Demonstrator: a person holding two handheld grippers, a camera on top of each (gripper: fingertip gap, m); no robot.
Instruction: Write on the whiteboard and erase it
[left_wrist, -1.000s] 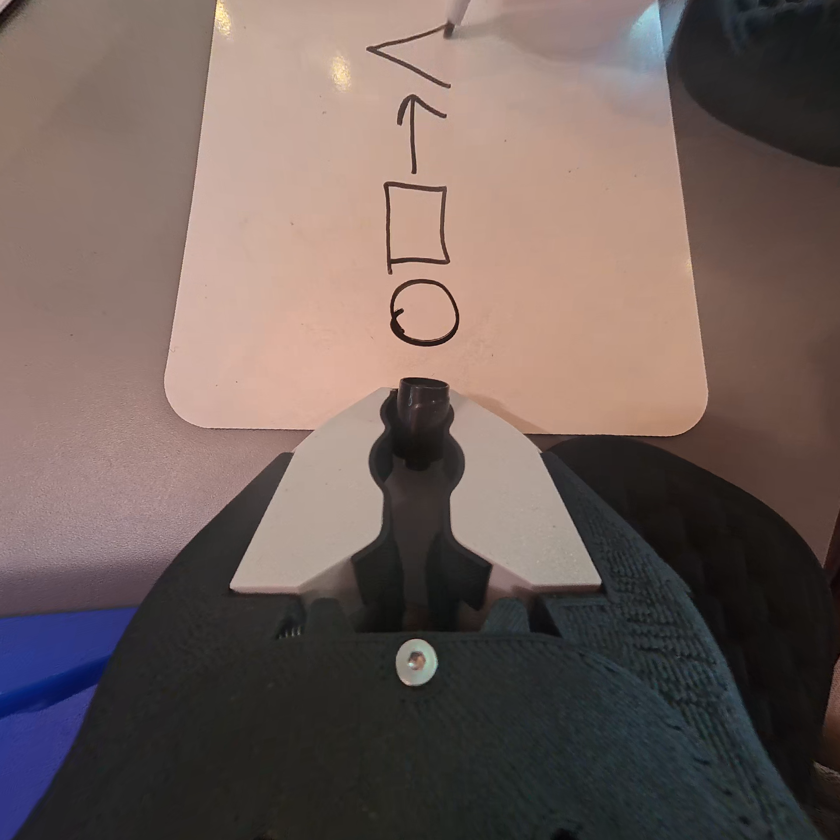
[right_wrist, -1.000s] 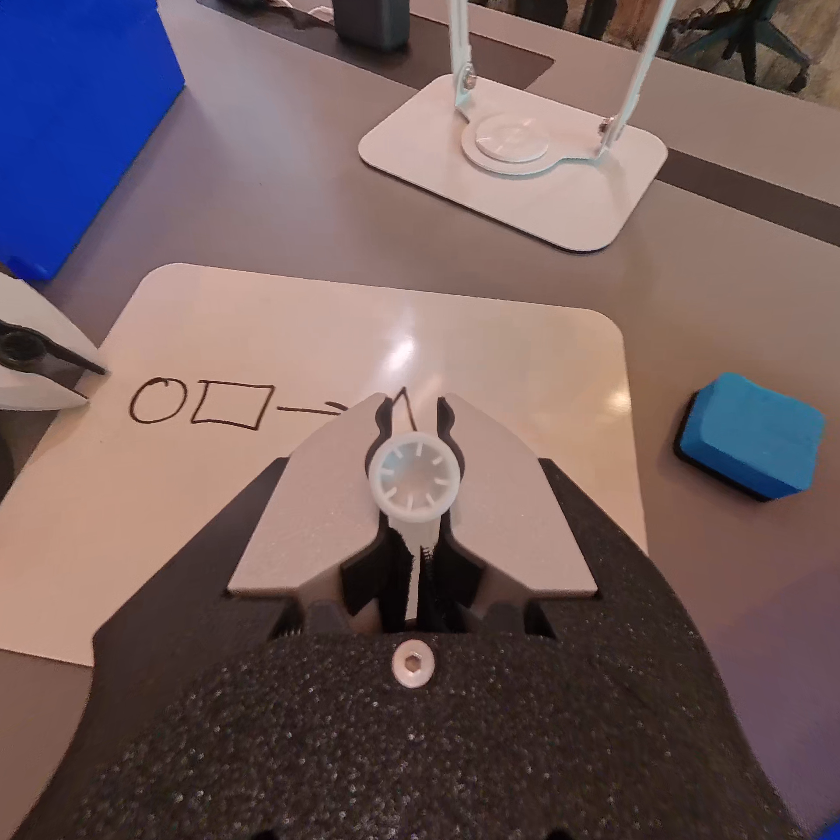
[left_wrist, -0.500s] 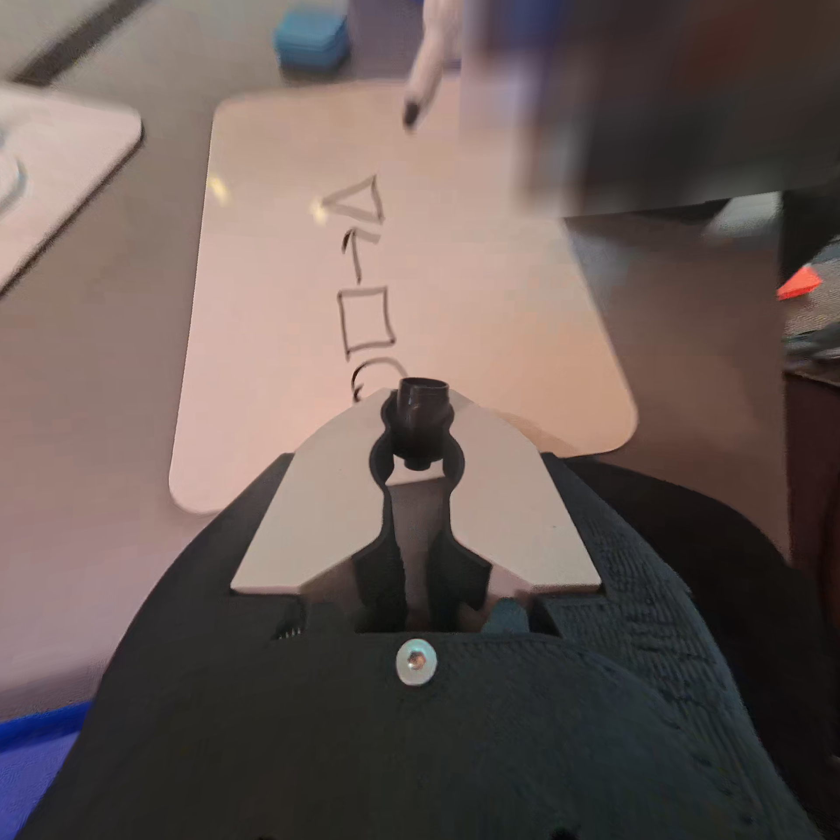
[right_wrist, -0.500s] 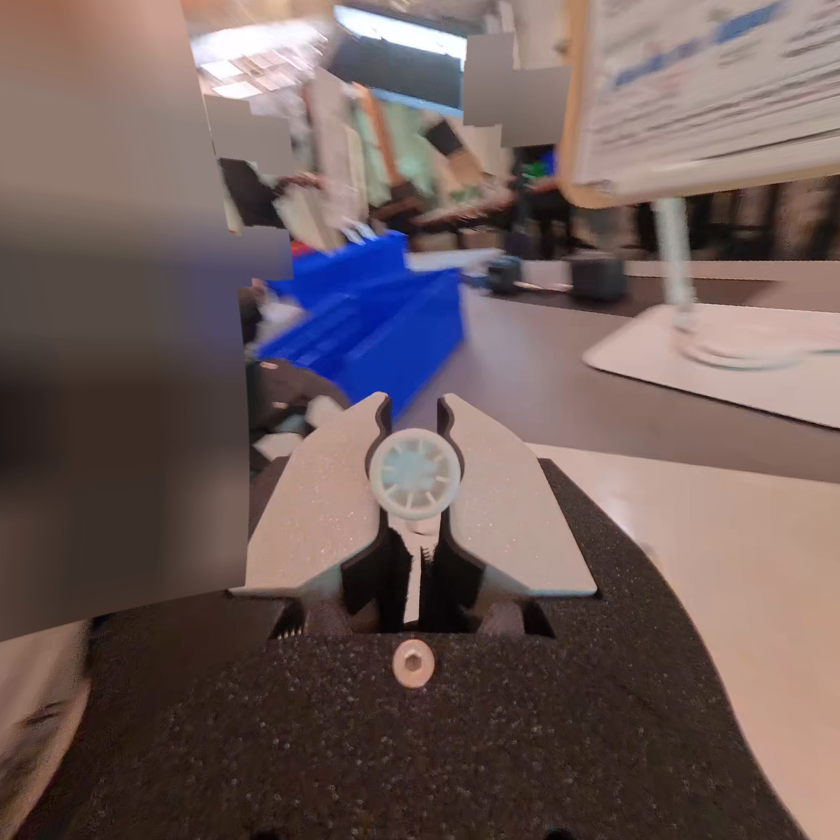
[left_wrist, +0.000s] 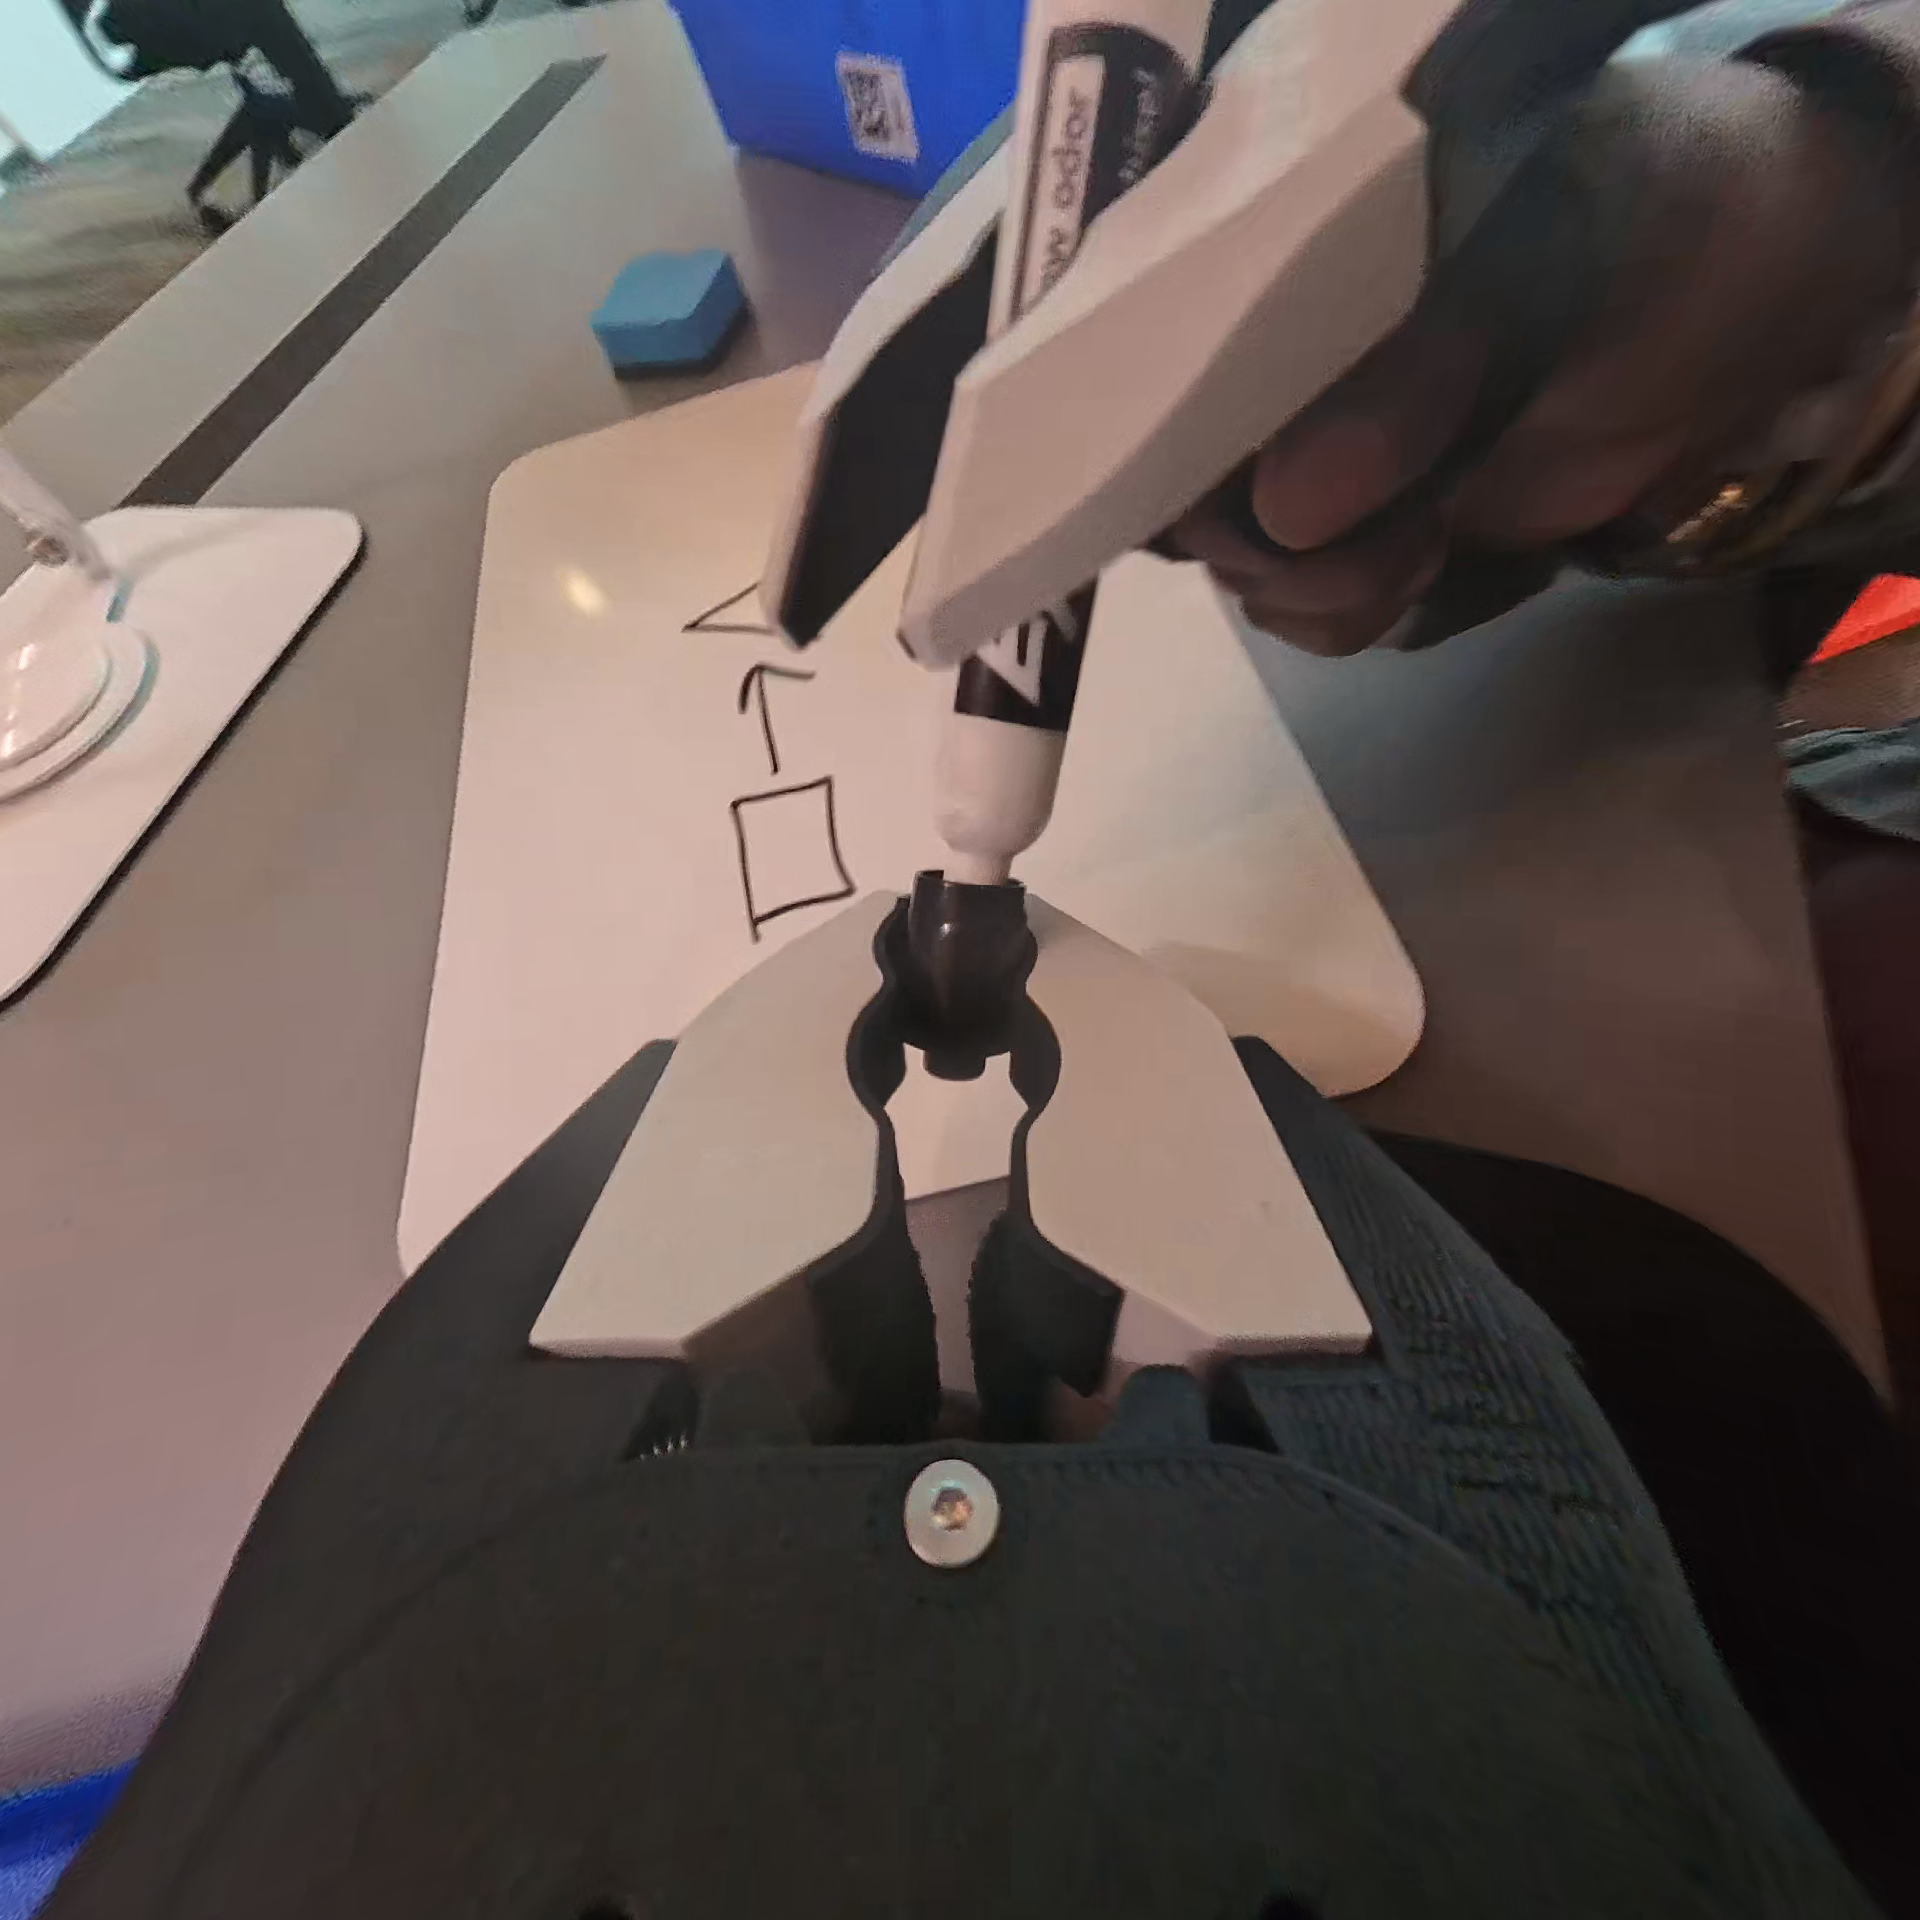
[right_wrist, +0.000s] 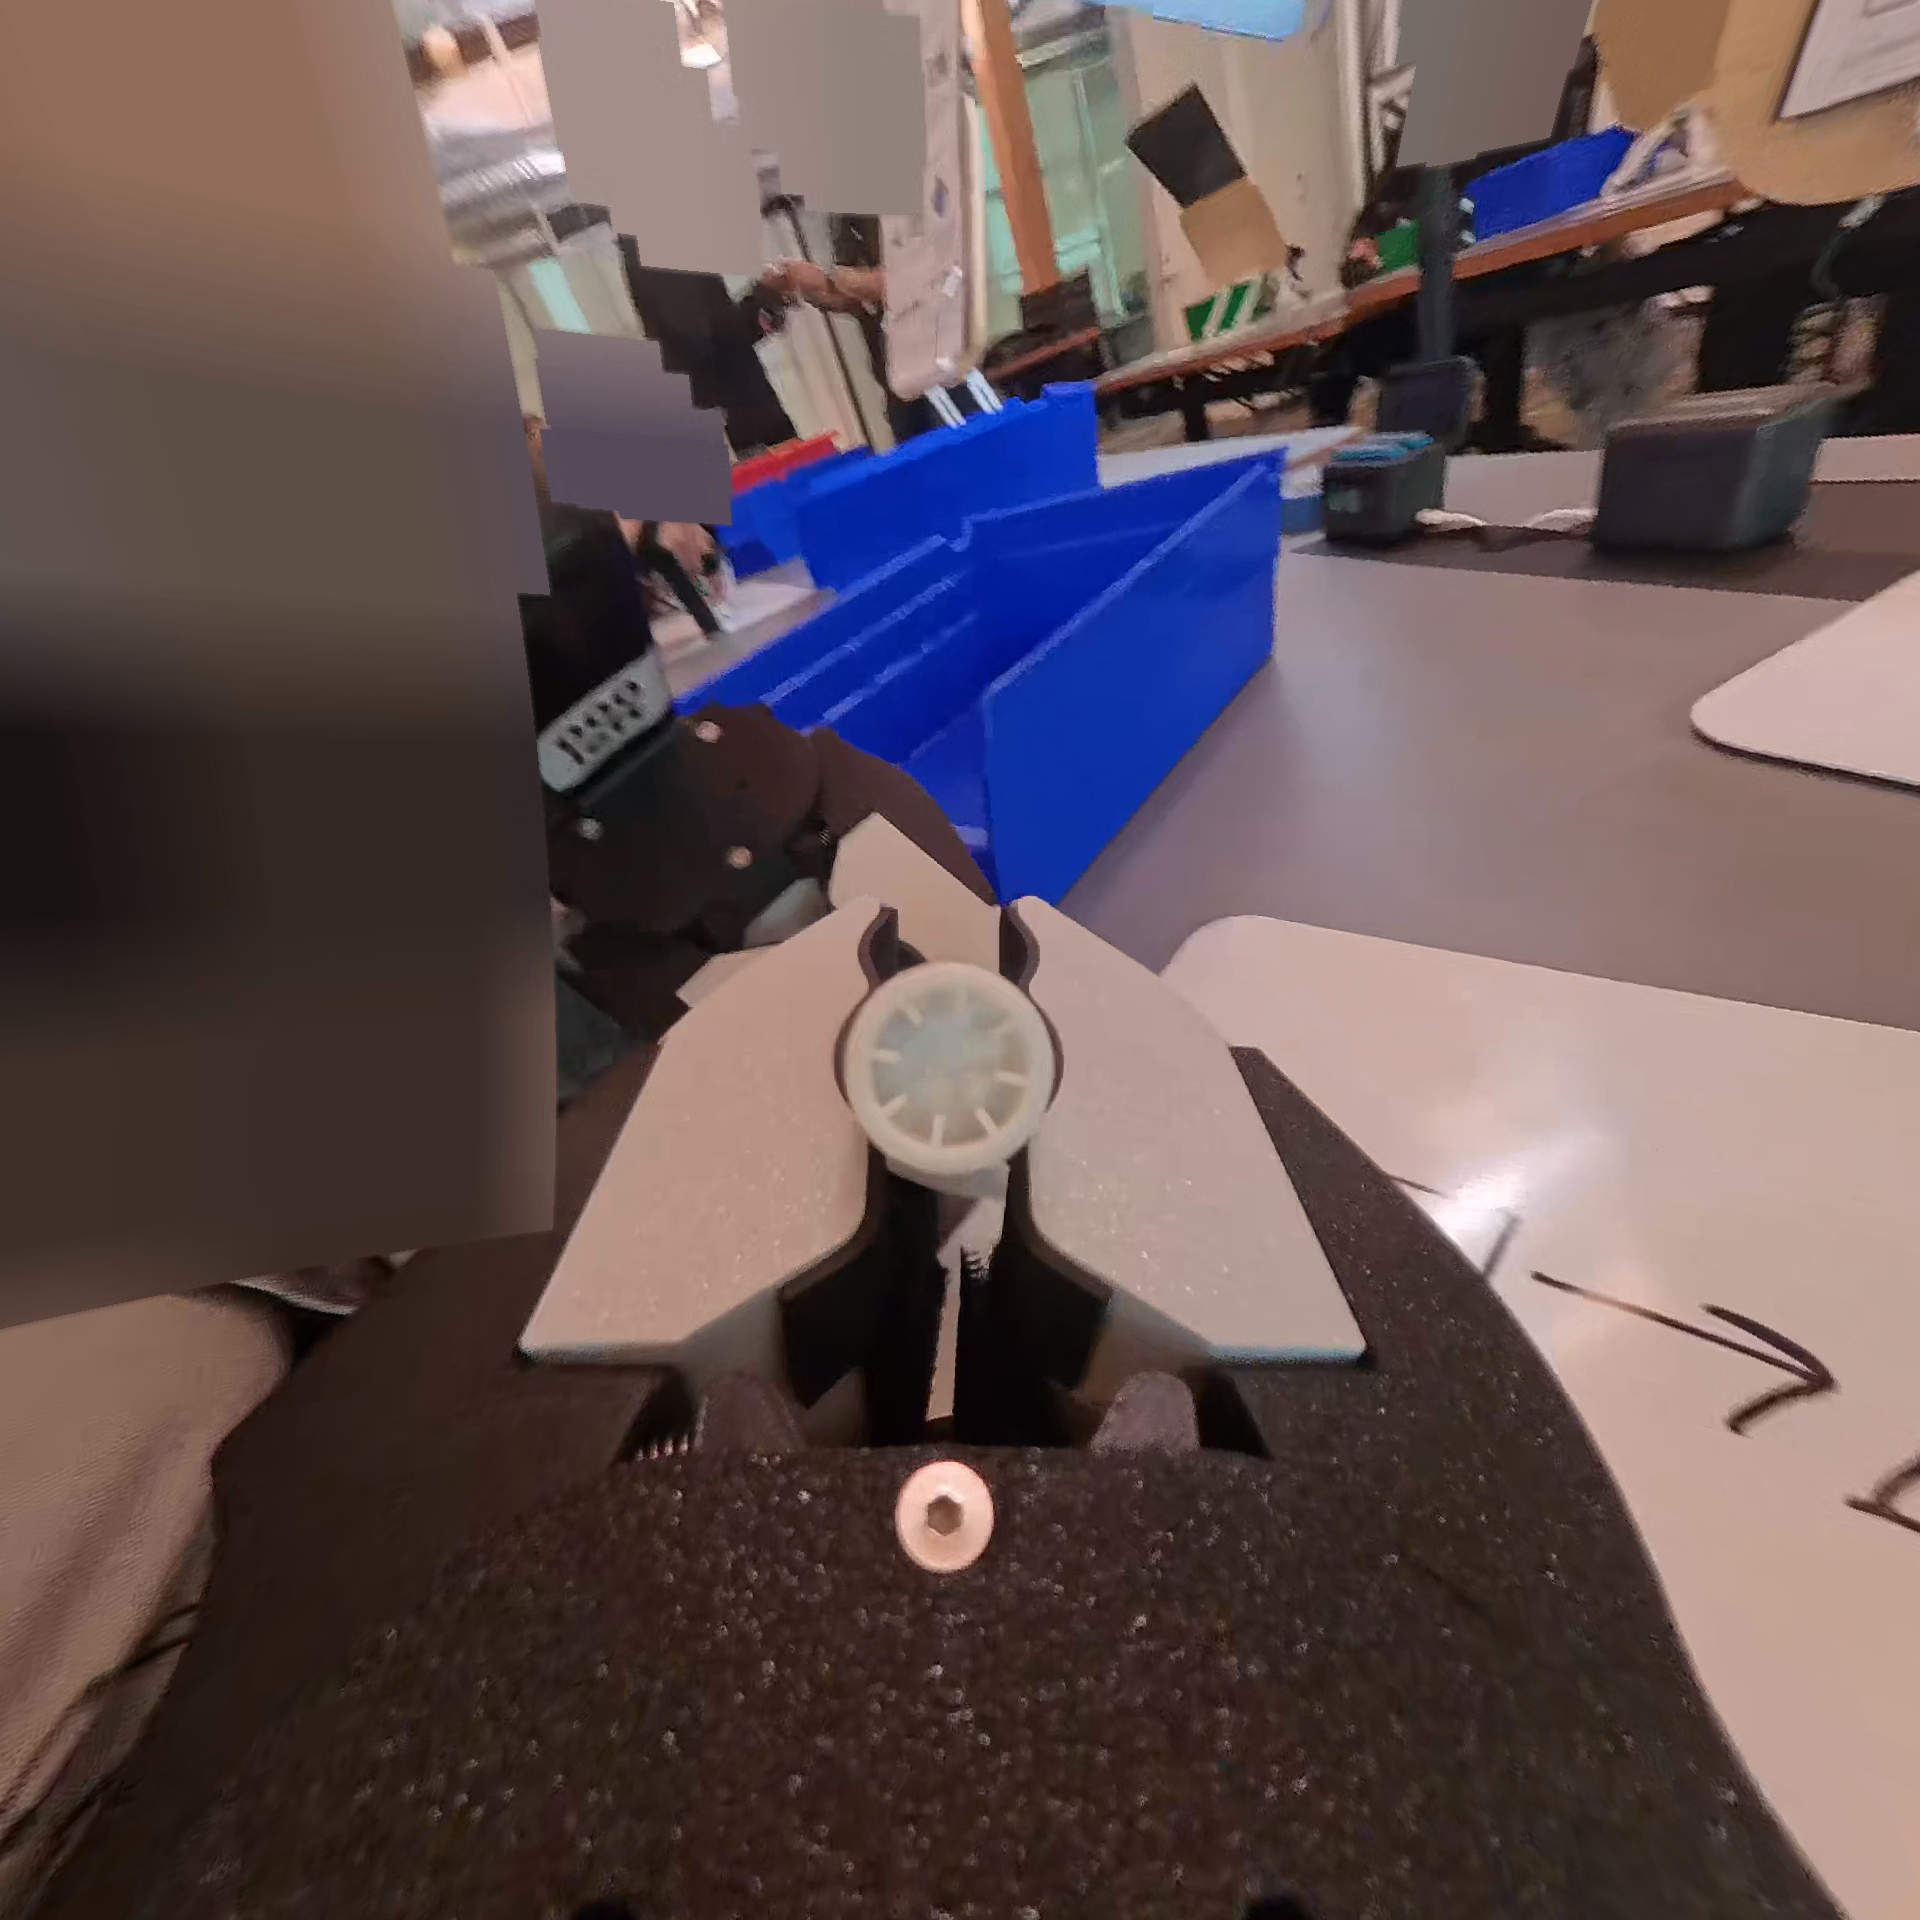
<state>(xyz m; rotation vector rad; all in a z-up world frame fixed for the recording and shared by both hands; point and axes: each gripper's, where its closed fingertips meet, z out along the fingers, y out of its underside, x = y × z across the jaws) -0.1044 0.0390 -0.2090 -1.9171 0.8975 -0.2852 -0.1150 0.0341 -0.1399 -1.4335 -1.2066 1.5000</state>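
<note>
Two grippers meet over the board, each clamped on one half of the same pen. The left gripper (left_wrist: 951, 961), with smooth pale-grey wedge fingers on a ribbed black printed body, pinches the glossy black marker cap (left_wrist: 954, 940) near its fingertips, mouth up. The right gripper (left_wrist: 852, 639) comes down from above at a slant, its fingers closed around the white marker (left_wrist: 1003, 790), whose tapered nose sits right at the cap's opening; whether it has seated I cannot tell. From the right wrist view that same right gripper (right_wrist: 948, 935) grips the marker's round ribbed end (right_wrist: 945, 1075), on a grainy, speckled black body.

There is printing along the barrel, and a square code sticker on the blue bin (left_wrist: 831, 94).

Underneath lies the whiteboard (left_wrist: 582, 831), a glossy sheet with rounded corners, flat on the matte grey-brown table (left_wrist: 260, 935). Black shapes run along it: a square, an arrow, part of a triangle. A blue foam eraser (left_wrist: 670, 312) sits on the table just beyond the board's far edge. A white flat stand base (left_wrist: 208, 644) lies to the left.
</note>
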